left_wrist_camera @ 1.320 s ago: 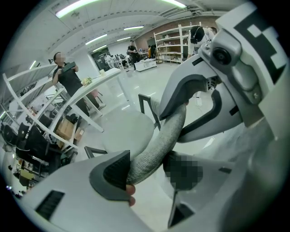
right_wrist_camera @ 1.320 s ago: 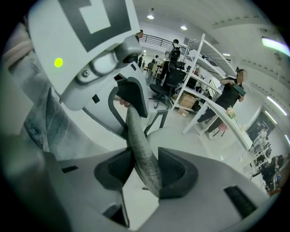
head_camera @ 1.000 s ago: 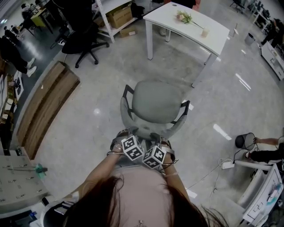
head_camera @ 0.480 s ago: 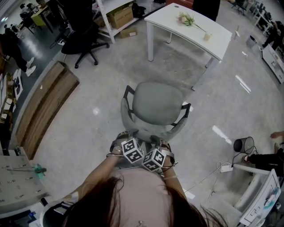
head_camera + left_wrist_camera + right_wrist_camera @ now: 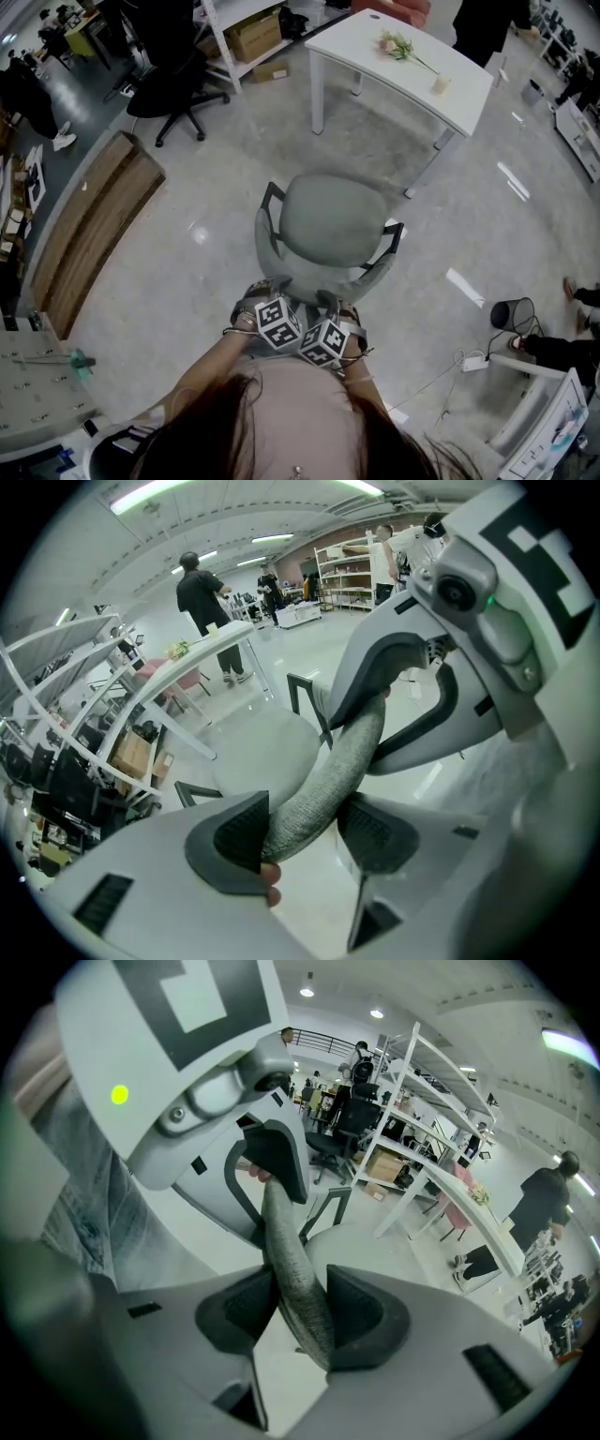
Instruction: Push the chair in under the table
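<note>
**Head view:** The chair (image 5: 328, 220) stands straight ahead of both tools, seat turned away from them. The white tabletop (image 5: 412, 61) lies beyond the chair and a little to the right, well apart from it across the floor. The left hand-held gripper (image 5: 267, 302) and right hand-held gripper (image 5: 342, 321) sit side by side on the backrest rim (image 5: 305, 289), about equally near it.

**Left gripper view:** The jaws pinch the grey fabric rim, which runs on up and to the right into the other tool's grip. The seat (image 5: 262, 757) and tabletop lie ahead, to the left.

**Right gripper view:** The pads clamp the same rim, and the tabletop lies ahead to the right.

The rim's long axis lies crosswise to the push. The push probably needs to go forward, steered slightly right.
</note>
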